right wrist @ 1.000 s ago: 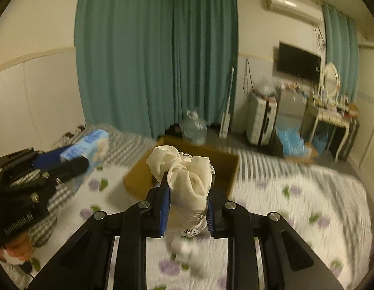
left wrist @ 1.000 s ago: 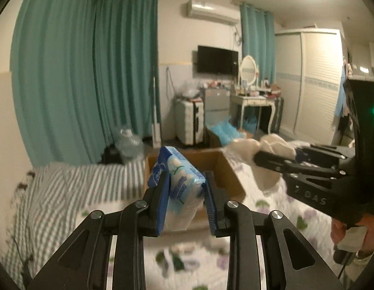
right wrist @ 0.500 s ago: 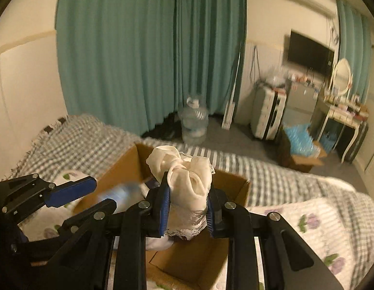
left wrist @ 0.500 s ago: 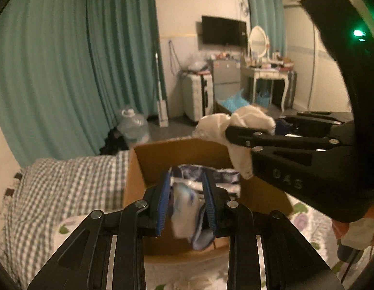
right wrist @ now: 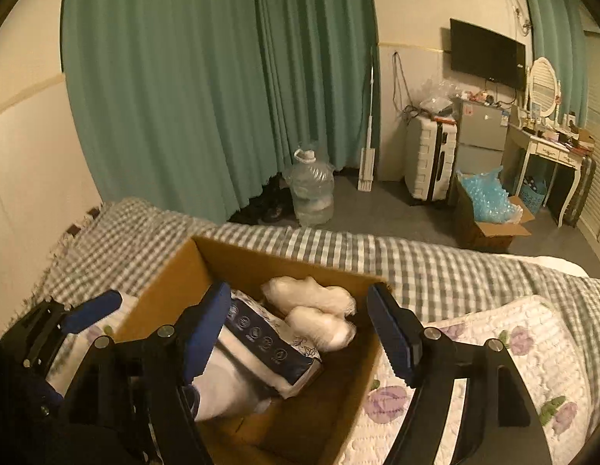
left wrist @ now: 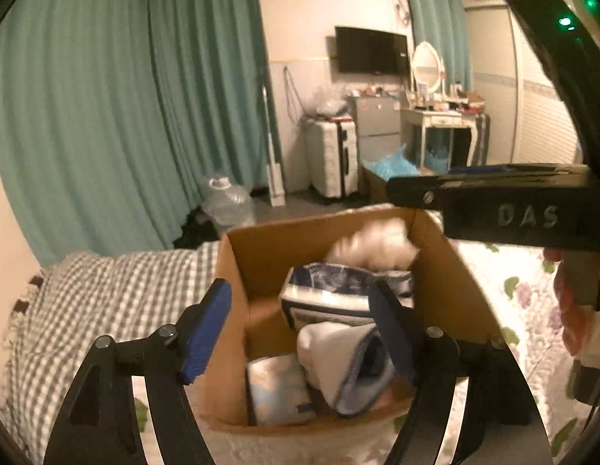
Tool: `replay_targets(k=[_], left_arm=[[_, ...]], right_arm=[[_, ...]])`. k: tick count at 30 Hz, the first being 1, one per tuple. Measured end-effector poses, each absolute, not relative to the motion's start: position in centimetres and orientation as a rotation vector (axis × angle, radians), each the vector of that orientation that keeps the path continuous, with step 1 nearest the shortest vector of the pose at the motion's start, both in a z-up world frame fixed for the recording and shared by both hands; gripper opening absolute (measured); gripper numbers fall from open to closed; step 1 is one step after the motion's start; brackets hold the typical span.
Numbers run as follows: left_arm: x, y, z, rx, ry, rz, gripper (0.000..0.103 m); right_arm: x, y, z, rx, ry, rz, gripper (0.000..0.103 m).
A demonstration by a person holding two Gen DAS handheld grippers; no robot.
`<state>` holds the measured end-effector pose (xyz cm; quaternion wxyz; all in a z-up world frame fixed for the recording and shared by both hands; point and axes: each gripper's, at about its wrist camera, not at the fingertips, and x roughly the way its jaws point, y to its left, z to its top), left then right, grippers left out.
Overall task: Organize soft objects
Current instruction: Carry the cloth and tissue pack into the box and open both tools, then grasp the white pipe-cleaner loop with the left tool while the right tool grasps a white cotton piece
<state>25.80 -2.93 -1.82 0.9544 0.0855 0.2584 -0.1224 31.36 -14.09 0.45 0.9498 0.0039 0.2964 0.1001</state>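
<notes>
An open cardboard box (left wrist: 238,271) (right wrist: 172,283) sits on the bed. In it lie a cream cloth bundle (left wrist: 371,246) (right wrist: 313,312), a dark blue tissue pack (left wrist: 338,290) (right wrist: 269,343), a white and blue soft pack (left wrist: 338,364) and a pale blue pack (left wrist: 278,395). My left gripper (left wrist: 300,333) is open and empty just above the box's near side. My right gripper (right wrist: 300,331) is open and empty over the box; it also shows in the left wrist view (left wrist: 493,197) above the box's right wall.
The box rests on a grey checked blanket (right wrist: 416,267) and a floral quilt (right wrist: 493,341). Beyond the bed are teal curtains (right wrist: 222,77), a water jug (right wrist: 309,190), a white suitcase (right wrist: 429,159) and a box of blue bags (right wrist: 485,205).
Both grippers moved over the box and opened. The left one dropped the white and blue pack into it. The right one dropped the cream cloth bundle into it.
</notes>
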Motion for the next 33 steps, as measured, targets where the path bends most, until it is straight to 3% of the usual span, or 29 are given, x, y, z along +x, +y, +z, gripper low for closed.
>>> replay_targets(k=[8, 10, 11, 18, 25, 33], left_arm=[[19.5, -1.9, 6.1, 0.189, 0.401, -0.221, 0.074], [17.0, -1.3, 8.7, 0.187, 0.351, -0.228, 0.079], [16.2, -1.0, 9.4, 0.187, 0.336, -0.227, 0.087], [8.9, 1.7, 15.1, 0.137, 0.282, -0.187, 0.087], [6.2, 2.8, 12.7, 0.114, 0.339, -0.12, 0.087], [8.9, 1.1, 1.4, 0.09, 0.531, -0.108, 0.087]], right_arm=[[23.1, -14.5, 9.9, 0.005, 0.471, 0.178, 0.084], [20.3, -14.8, 12.0, 0.0, 0.447, 0.173, 0.087], [18.8, -14.8, 12.9, -0.006, 0.437, 0.177, 0.09], [10.2, -15.2, 15.7, -0.068, 0.392, 0.159, 0.098], [8.2, -15.1, 9.8, -0.071, 0.486, 0.211, 0.098], [12.3, -14.3, -1.6, -0.003, 0.708, 0.26, 0.098]])
